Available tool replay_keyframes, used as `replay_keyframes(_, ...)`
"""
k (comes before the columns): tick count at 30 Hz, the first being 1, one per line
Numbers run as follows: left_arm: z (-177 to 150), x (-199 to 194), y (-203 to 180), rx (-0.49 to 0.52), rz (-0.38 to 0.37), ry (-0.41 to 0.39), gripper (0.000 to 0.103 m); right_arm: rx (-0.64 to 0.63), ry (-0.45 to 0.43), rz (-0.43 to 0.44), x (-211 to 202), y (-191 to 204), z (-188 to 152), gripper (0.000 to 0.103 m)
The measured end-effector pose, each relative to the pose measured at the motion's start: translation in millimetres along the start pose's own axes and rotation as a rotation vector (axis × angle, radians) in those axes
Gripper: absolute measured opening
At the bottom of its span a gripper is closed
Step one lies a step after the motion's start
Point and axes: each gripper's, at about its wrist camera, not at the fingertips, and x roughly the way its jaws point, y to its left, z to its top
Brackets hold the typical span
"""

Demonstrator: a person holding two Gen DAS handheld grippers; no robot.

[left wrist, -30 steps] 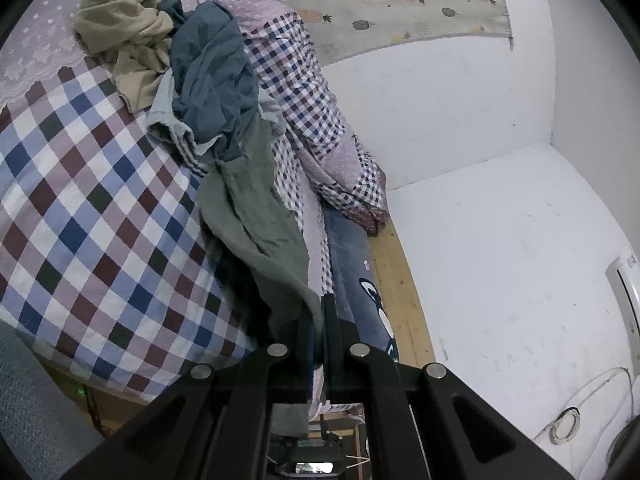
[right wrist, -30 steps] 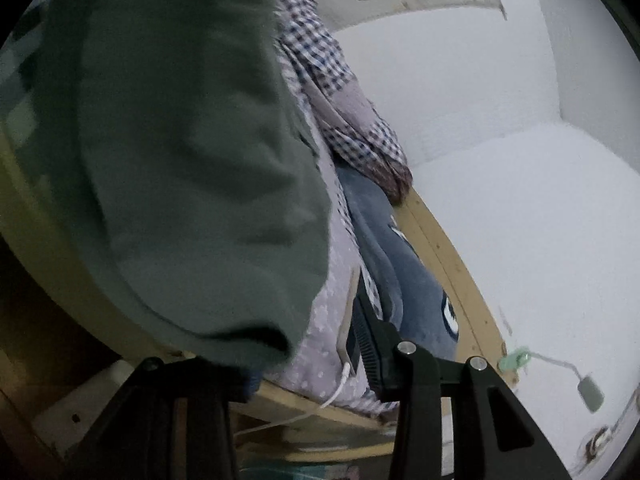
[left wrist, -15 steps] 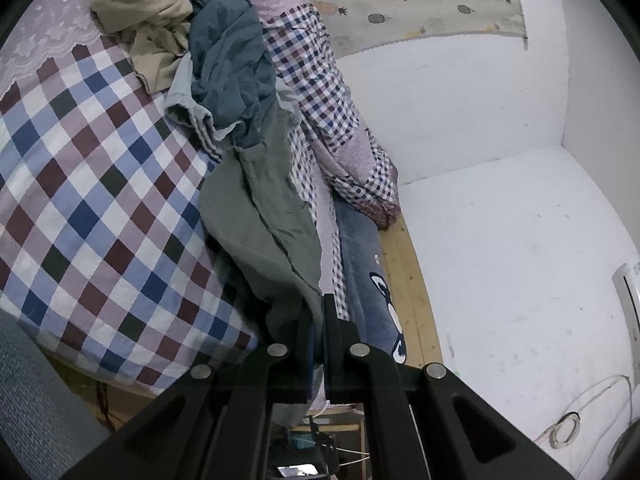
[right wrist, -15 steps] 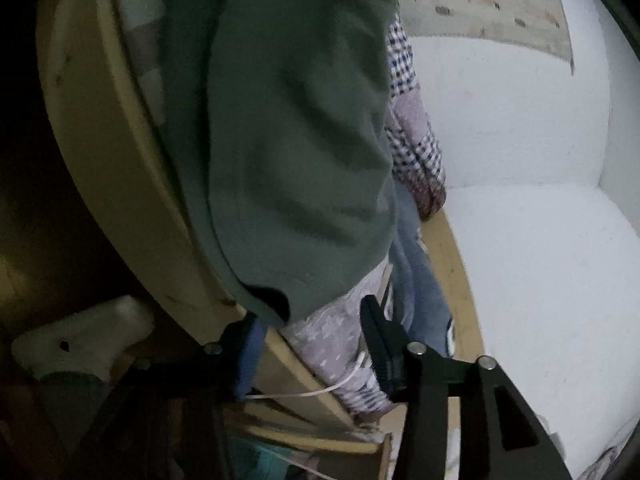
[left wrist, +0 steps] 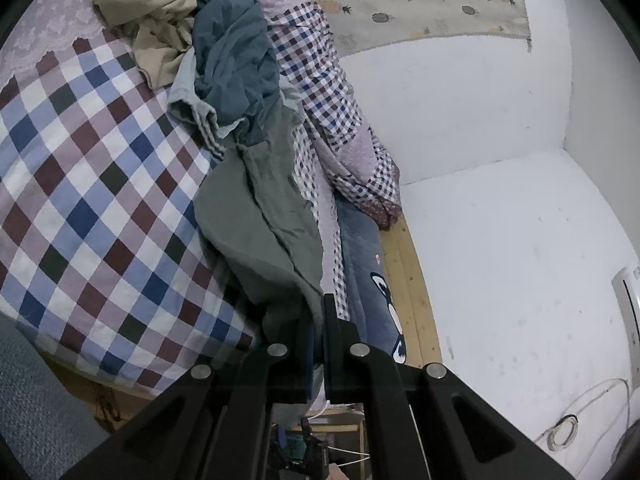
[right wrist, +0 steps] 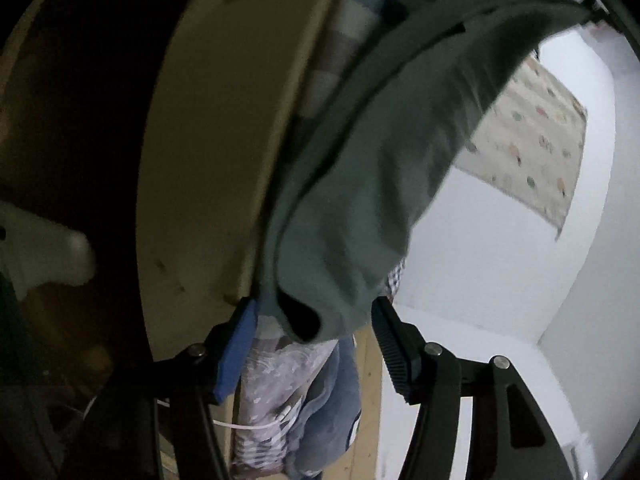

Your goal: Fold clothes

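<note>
A grey-green garment point(left wrist: 260, 216) trails across the checked bedspread point(left wrist: 80, 184) from a pile of clothes at the back. My left gripper point(left wrist: 316, 320) is shut on the garment's near end at the bed's edge. In the right wrist view the same grey-green garment point(right wrist: 360, 208) hangs over the bed's wooden side board point(right wrist: 208, 152). My right gripper point(right wrist: 312, 320) is open, its jaws wide on either side of the garment's hanging hem, not closed on it.
A dark blue garment point(left wrist: 232, 64), a tan one point(left wrist: 152, 12) and a pale grey one point(left wrist: 188, 100) lie heaped on the bed. A checked quilt point(left wrist: 332, 92) and a blue plush blanket point(left wrist: 368, 276) run along the white wall point(left wrist: 500, 240). A white cable point(right wrist: 248, 426) dangles below the bed frame.
The left gripper has pulled the grey-green garment slightly further toward the bed's edge. The right gripper has swung lower and tilted, its jaws now straddling the garment's hanging hem.
</note>
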Motion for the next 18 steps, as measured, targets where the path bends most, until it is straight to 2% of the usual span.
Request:
replay_keyframes(2,-1.1,1.9,0.9,-0.001,0.006,0.004,0.001,-0.013,-0.012,0.011,3.6,4.1,2.2,0.060)
replay_keyframes(3,-0.9,2.1,0.5,0.000,0.008,0.005,0.001,-0.010,-0.015,0.020,5.5,4.2,3.5,0.050)
replay_keyframes(4,-0.9,2.4,0.1,0.002,0.010,0.005,0.001,0.003,-0.010,0.022,7.8,2.5,5.0,0.029)
replay_keyframes(6,-0.2,2.4,-0.9,0.008,0.014,0.003,0.001,0.074,0.011,0.048,14.5,-10.7,5.9,0.004)
replay_keyframes(7,0.3,2.3,-1.3,0.011,0.016,0.002,0.001,0.115,0.022,0.064,17.3,-18.8,5.4,0.000)
replay_keyframes(12,3.0,0.2,-2.5,0.023,0.030,-0.008,0.001,0.372,0.082,0.157,29.2,-74.3,-5.7,0.001)
replay_keyframes(18,8.0,-9.1,-8.5,0.068,0.058,-0.051,0.001,0.778,0.151,0.208,27.3,-177.7,-43.6,0.001)
